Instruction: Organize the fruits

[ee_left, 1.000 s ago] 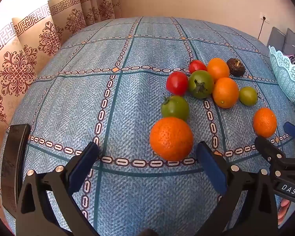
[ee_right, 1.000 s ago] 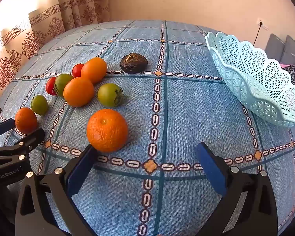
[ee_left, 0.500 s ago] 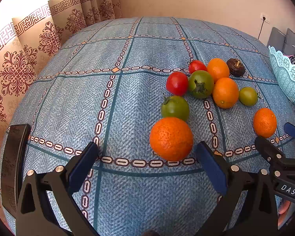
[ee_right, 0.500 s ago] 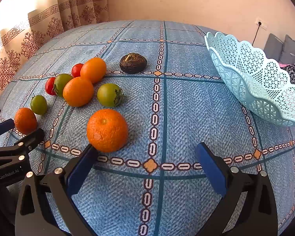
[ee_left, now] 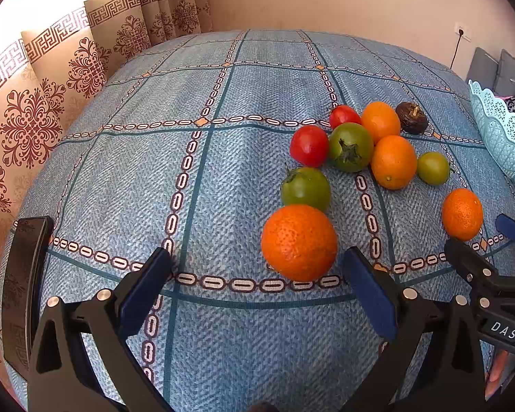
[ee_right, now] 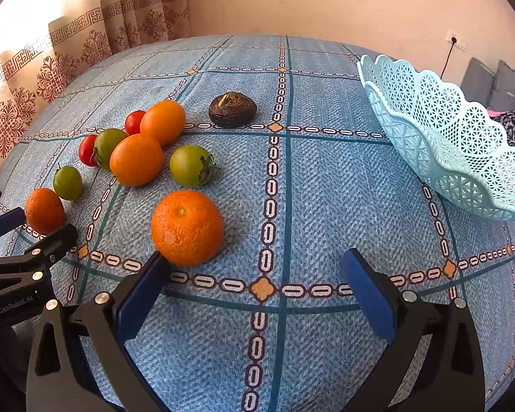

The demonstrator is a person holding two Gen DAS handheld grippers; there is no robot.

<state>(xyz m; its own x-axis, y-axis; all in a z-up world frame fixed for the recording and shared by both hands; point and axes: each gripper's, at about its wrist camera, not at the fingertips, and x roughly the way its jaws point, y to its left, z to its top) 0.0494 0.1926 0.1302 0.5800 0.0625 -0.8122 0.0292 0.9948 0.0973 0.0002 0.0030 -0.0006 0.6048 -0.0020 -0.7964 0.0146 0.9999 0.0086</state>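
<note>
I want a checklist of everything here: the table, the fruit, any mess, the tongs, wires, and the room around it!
Surface: blue patterned tablecloth, flat.
Job's things: two rough oranges, two smooth orange fruits, three green tomatoes, two red tomatoes, one dark wrinkled fruit, all loose on the cloth; basket at the right, no fruit seen in it.
Clutter: nothing seen.
Grippers: left tongs open, empty; right tongs open, empty.
Cables: one cord hanging from a wall socket.
Surroundings: patterned curtains, beige wall, grey cushions.

Patterned curtains (ee_left: 86, 55), beige wall (ee_right: 326, 0)
</note>
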